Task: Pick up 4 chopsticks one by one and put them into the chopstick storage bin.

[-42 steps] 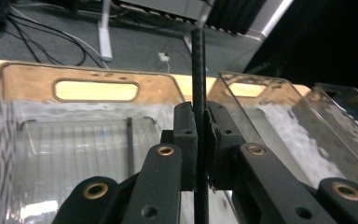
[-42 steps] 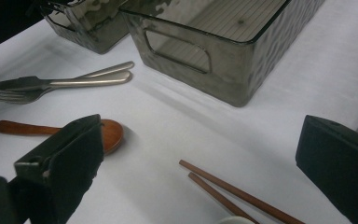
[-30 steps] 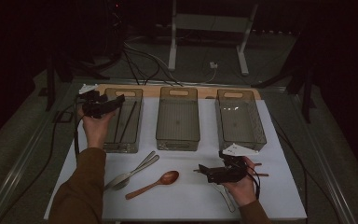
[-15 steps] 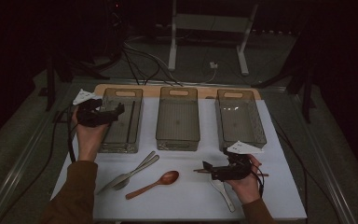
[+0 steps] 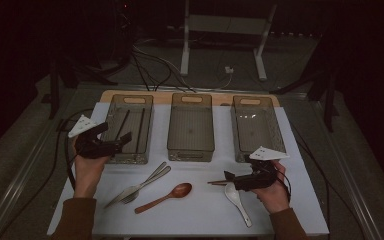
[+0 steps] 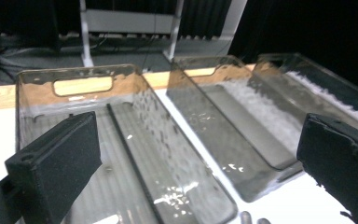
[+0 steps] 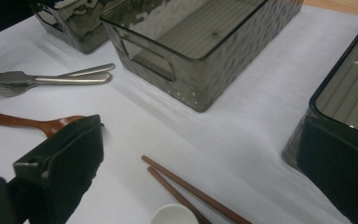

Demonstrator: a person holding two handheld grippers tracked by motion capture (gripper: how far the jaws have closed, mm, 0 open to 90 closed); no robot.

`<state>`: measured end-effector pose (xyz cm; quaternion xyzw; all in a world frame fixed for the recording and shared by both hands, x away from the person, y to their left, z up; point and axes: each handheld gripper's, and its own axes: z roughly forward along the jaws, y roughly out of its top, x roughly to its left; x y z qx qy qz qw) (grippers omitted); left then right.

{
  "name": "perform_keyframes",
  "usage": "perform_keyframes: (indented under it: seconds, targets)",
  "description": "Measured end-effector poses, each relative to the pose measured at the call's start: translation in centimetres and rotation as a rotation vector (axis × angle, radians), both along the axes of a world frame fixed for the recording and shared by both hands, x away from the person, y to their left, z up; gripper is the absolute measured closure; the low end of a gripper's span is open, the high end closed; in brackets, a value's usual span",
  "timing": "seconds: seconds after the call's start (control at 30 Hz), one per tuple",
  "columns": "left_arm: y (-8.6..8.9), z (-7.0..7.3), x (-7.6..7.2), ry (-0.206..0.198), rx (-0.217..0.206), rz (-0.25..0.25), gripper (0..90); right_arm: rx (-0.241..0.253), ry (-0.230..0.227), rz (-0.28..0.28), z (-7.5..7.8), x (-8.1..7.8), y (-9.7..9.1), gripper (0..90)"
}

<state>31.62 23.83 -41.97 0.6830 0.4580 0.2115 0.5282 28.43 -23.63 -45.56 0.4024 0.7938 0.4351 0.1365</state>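
Three smoky clear plastic bins [image 5: 190, 127] line the high view's middle; left gripper [image 5: 122, 141] hangs at the leftmost bin [image 5: 128, 129], holding black chopsticks [image 5: 140, 129]. Left gripper view: jaws wide apart, empty. Right gripper view: jaws apart over brown wooden chopsticks [image 7: 186, 191], lower centre

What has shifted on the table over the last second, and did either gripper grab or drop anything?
The left gripper drew back toward the person from over the left bin, its jaws just opening, nothing between them. The right gripper edged left toward the brown chopsticks, jaws open, gripping nothing. The bins, black chopsticks, fork, wooden spoon and white spoon stayed put.
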Motion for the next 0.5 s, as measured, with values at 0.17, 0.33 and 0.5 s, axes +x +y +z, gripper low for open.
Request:
perform_keyframes:
  seconds: [0.17, 0.33, 0.5]
  targets:
    - [-0.1, -0.4, -2.3, -0.026, -0.009, -0.004, 0.6, 0.016, 0.010, 0.017, -0.3, 0.3, -0.4, 1.1]
    - [0.4, -0.6, -4.2, -0.043, -0.016, 0.009, 0.6, 0.027, 0.023, 0.016, -0.3, 0.5, -1.0, 1.1]
    - [0.7, -1.3, -5.7, -0.043, 0.015, 0.017, 0.6, 0.026, 0.030, 0.007, -0.2, 0.6, -1.7, 1.2]
